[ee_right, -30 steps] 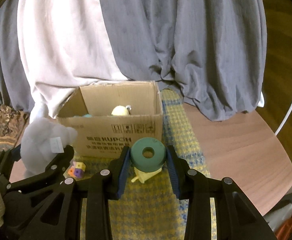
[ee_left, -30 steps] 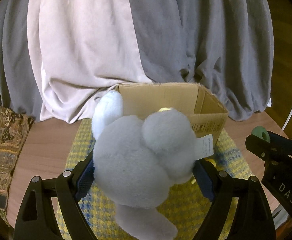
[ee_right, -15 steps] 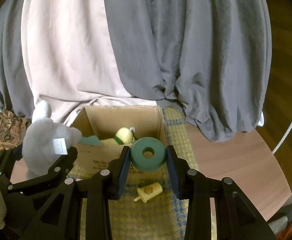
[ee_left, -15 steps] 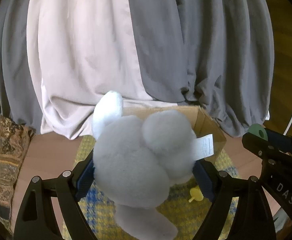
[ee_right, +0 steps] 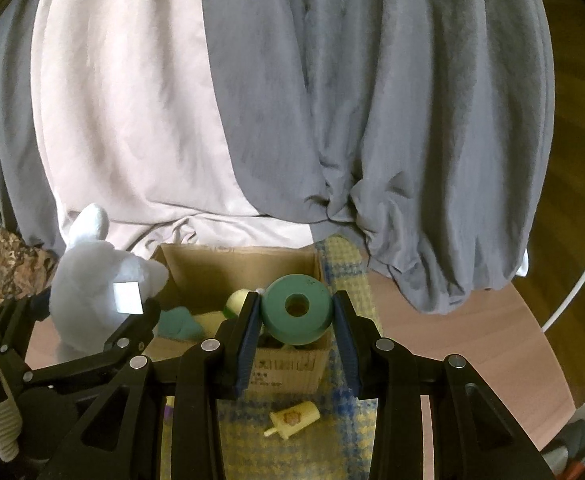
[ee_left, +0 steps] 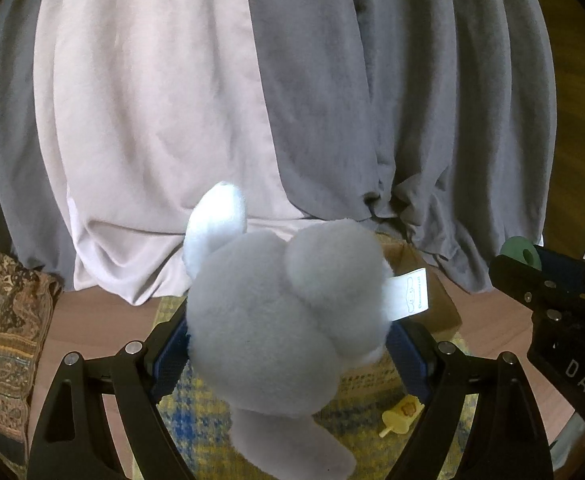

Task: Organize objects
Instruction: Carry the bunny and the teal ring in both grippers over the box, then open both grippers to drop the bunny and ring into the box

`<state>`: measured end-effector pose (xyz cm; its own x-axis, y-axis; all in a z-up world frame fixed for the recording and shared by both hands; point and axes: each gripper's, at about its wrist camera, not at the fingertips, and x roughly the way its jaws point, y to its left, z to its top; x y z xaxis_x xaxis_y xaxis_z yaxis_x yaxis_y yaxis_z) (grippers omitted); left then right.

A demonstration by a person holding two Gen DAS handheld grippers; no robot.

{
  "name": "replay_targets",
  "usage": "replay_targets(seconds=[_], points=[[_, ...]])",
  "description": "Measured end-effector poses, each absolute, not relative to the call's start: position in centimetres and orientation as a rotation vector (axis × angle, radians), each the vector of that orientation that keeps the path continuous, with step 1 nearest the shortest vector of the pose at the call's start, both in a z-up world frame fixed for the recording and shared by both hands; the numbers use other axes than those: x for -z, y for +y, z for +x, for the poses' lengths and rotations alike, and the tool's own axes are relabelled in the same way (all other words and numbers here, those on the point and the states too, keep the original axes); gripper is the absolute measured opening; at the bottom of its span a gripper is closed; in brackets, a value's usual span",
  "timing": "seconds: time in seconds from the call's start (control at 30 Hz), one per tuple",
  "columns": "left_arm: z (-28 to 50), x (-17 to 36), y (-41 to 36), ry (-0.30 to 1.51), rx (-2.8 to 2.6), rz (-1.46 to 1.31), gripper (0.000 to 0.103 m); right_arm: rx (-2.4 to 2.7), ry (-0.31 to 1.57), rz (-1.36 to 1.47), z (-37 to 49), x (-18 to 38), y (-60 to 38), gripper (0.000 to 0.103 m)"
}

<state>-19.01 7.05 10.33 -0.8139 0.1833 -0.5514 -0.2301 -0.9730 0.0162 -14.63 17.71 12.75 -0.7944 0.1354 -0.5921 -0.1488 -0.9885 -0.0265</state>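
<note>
My left gripper [ee_left: 290, 344] is shut on a grey plush toy [ee_left: 276, 320] with a white ear and a sewn label; the plush hides most of the cardboard box [ee_left: 432, 304] behind it. In the right wrist view my right gripper [ee_right: 296, 312] is shut on a green ring [ee_right: 296, 308], held in the air just in front of the open cardboard box [ee_right: 288, 368]. The box holds a yellow-green ball [ee_right: 237, 302] and a teal item [ee_right: 180, 320]. The left gripper [ee_right: 104, 320] with the plush toy [ee_right: 92, 292] is at the box's left side.
A small yellow toy [ee_right: 294, 418] lies on the yellow and blue checked mat [ee_right: 344, 272] in front of the box. Grey and pale pink curtains [ee_right: 252, 100] hang behind the round wooden table [ee_right: 472, 340]. A patterned cloth [ee_left: 4, 340] lies at the left.
Both grippers have risen with their loads; the box and mat sit lower in both views, and the box's inside now shows from the right wrist.
</note>
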Motion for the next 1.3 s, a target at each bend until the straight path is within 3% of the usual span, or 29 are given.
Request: replay_targets(seconds=[1.3], points=[[-27.4, -7.4, 8.8, 0.169, -2.725, -0.989, 0.092, -2.786, 0.130, -1.107, -24.1, -9.0, 20.3, 0.038]])
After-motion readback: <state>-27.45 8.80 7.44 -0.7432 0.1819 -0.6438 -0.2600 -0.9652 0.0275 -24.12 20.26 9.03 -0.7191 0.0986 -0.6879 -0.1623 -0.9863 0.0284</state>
